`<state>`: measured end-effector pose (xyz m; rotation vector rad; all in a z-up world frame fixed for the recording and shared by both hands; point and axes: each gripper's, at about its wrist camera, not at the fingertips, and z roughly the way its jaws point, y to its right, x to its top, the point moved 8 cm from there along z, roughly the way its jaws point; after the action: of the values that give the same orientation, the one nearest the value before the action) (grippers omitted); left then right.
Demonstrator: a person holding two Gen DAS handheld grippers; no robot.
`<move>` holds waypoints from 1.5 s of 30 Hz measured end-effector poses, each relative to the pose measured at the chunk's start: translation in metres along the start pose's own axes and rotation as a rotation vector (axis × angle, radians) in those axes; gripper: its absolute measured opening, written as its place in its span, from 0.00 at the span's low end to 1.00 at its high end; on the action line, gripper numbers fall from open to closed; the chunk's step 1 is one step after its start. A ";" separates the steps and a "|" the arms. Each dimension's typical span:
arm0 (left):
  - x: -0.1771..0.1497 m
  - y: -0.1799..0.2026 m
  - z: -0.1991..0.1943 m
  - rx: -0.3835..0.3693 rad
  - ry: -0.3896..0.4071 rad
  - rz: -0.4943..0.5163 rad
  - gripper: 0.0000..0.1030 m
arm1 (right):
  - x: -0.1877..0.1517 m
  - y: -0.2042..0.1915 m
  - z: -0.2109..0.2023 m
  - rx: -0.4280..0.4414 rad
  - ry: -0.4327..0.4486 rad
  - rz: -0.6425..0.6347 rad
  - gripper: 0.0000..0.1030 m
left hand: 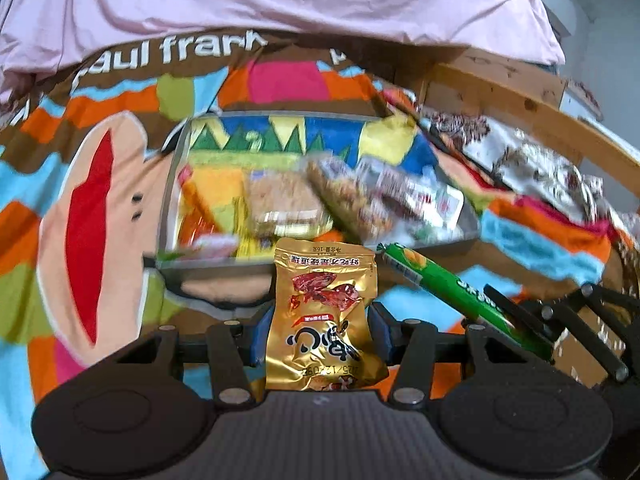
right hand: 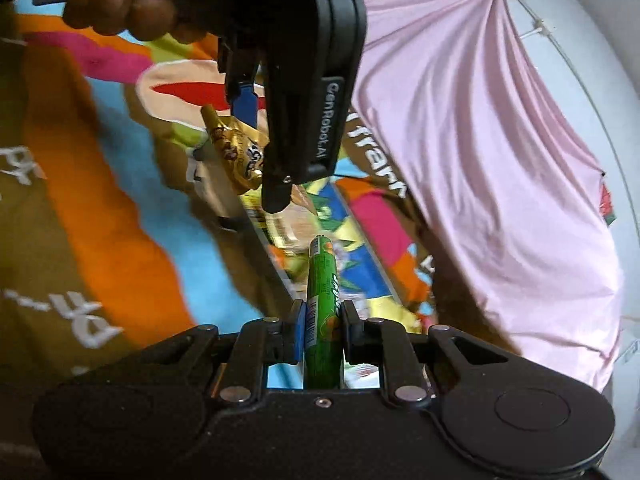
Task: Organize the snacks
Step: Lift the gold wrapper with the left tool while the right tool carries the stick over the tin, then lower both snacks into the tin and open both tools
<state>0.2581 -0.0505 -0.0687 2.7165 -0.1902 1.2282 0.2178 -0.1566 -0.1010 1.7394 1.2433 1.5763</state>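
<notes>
- Left gripper [left hand: 318, 334]: blue pads closed on the sides of a gold snack pouch [left hand: 325, 316], which stands upright between them with its printed text upside down in the left wrist view. In the right wrist view the same gripper [right hand: 256, 136] enters from the top, the person's fingers [right hand: 120, 8] wrapped round its handle, the gold pouch [right hand: 234, 152] hanging from its tip.
- Right gripper [right hand: 322, 328]: narrow, pads clamped on a green sausage stick [right hand: 322, 300] that points straight ahead along the fingers. In the left wrist view it [left hand: 516, 320] comes in from the right, and the green stick [left hand: 440, 280] slants up to the left, its tip near the pouch's top corner.
- Clear tray [left hand: 168, 184]: just beyond both held items, lying on the bed; contents blurred, but several packaged snacks [left hand: 344, 196] can be made out inside, in yellow, tan and white wrappers.
- Cartoon-print bedsheet [left hand: 100, 208]: bright patches of orange, blue, brown and green, with white lettering along a brown band; it carries the tray.
- Pink fabric [left hand: 280, 0]: draped across the far side of the sheet.
- Wooden bed frame [left hand: 540, 120]: curving along the right, with a patterned cloth [left hand: 520, 168] beside it.
</notes>
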 end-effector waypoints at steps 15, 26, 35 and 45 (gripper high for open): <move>0.104 -0.010 0.091 0.032 0.103 -0.059 0.53 | -0.017 0.054 0.117 -0.063 -0.018 0.035 0.19; 0.105 -0.026 0.153 0.068 0.051 -0.053 0.53 | -0.028 0.048 0.176 0.031 -0.081 0.158 0.18; 0.106 -0.024 0.159 0.084 0.038 -0.052 0.54 | -0.047 0.053 0.173 0.050 -0.144 0.269 0.31; 0.105 -0.019 0.136 0.083 0.063 -0.080 0.73 | -0.040 0.092 0.141 0.009 -0.111 0.432 0.56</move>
<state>0.4300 -0.0635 -0.0796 2.7208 -0.0235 1.3249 0.3829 -0.2033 -0.0770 2.1757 0.8598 1.6712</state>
